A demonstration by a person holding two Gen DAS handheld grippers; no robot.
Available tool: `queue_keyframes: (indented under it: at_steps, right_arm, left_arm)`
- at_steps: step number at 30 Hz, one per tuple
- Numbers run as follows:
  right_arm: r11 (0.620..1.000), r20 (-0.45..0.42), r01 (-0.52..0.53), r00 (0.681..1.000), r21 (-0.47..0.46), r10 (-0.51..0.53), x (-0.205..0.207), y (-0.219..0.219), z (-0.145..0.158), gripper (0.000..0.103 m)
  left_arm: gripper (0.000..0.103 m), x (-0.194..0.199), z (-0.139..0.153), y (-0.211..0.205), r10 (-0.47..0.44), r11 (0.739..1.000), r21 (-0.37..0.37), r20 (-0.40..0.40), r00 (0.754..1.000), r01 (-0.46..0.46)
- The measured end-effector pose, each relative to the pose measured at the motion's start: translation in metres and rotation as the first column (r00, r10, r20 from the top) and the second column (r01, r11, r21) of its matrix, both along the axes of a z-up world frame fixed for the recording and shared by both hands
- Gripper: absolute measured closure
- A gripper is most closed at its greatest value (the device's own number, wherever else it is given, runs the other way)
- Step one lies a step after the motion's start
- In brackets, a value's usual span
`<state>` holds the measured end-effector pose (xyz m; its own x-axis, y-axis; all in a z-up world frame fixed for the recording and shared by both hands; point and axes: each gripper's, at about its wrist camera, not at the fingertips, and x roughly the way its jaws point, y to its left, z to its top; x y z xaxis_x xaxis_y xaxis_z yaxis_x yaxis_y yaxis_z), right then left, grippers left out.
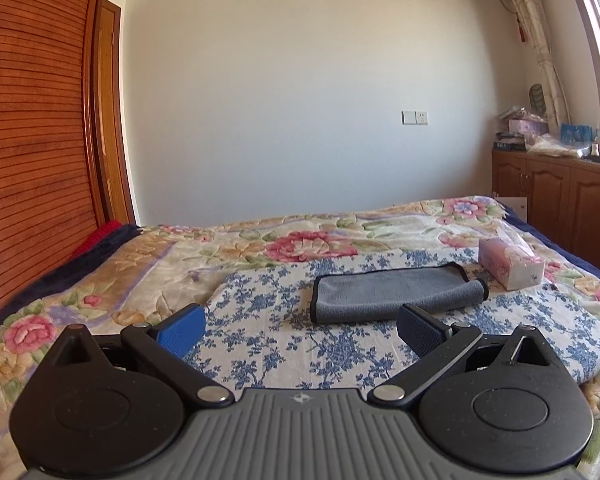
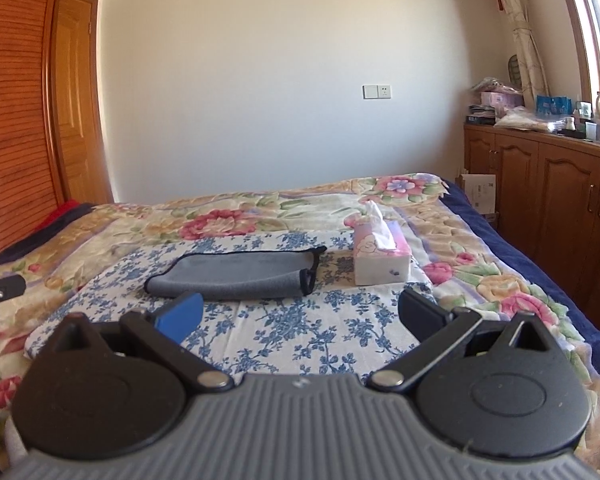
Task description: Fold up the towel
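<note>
A grey towel with dark trim lies folded over on a blue-flowered cloth on the bed. It also shows in the right wrist view. My left gripper is open and empty, held above the cloth just in front of the towel. My right gripper is open and empty, in front of the towel and a little to its right. Neither gripper touches the towel.
A pink tissue box stands right of the towel, also in the right wrist view. A floral quilt covers the bed. Wooden cabinets line the right wall; a ribbed wooden headboard is at left.
</note>
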<state>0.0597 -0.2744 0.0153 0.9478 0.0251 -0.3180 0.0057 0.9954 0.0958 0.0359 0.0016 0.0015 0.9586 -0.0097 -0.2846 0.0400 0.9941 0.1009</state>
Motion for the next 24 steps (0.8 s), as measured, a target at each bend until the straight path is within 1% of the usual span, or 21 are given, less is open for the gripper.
queue_keyframes:
  at_steps: [4, 11, 24]
  right_arm:
    - [1.0, 0.015, -0.005, 1.0, -0.008, 0.005, -0.0023, 0.0011, 0.0007, 0.0]
    - [0.999, 0.029, -0.014, 0.999, -0.037, 0.015, -0.0016, 0.004, 0.0022, 0.0]
    - [0.999, 0.035, -0.012, 0.999, -0.039, 0.013, -0.0026, 0.0039, 0.0025, 0.0]
  left_arm:
    - [0.0, -0.0025, 0.0015, 0.0011, 0.001, 1.0, -0.007, 0.009, 1.0, -0.001]
    - [0.0, -0.0012, -0.0001, 0.0036, 0.007, 1.0, -0.019, 0.0, 1.0, -0.007]
    - [0.0, -0.0004, -0.0022, 0.0056, 0.014, 1.0, -0.028, -0.004, 1.0, -0.014]
